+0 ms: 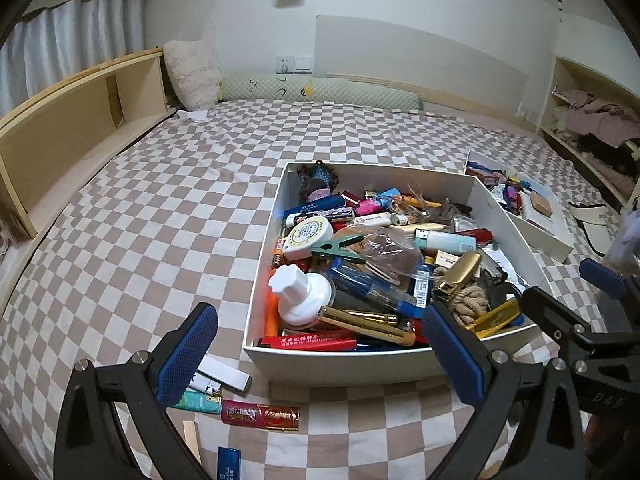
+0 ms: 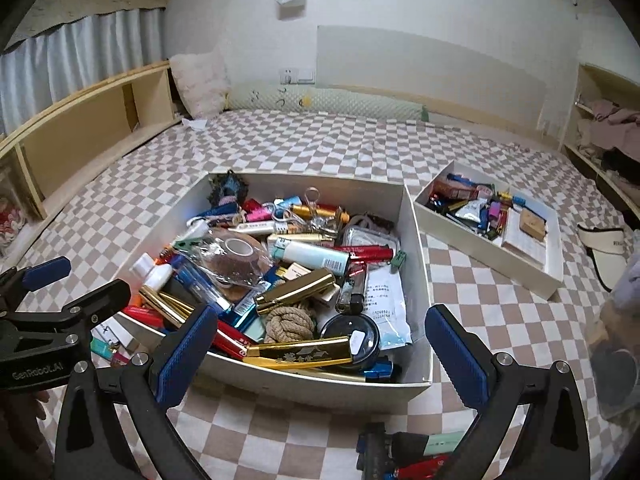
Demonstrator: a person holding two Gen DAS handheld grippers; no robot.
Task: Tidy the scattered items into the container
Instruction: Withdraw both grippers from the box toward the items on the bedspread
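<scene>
Already heaped full, the large white box (image 1: 340, 368) sits on the checked bedspread (image 1: 140, 220), directly ahead of both grippers. Loose items remain outside its near left corner: a red-and-gold lighter (image 1: 260, 417) lying crosswise, beside a pale green lighter (image 1: 198, 403). They lie just below the left gripper (image 1: 320, 354), whose fingers stand wide apart and empty, so it is nearer. Equally spread and empty, the right gripper (image 2: 320, 356) has other small pieces (image 2: 416, 454) beneath it.

"GenRobot.AI" on left hand-held gripper (image 2: 44, 296)
</scene>
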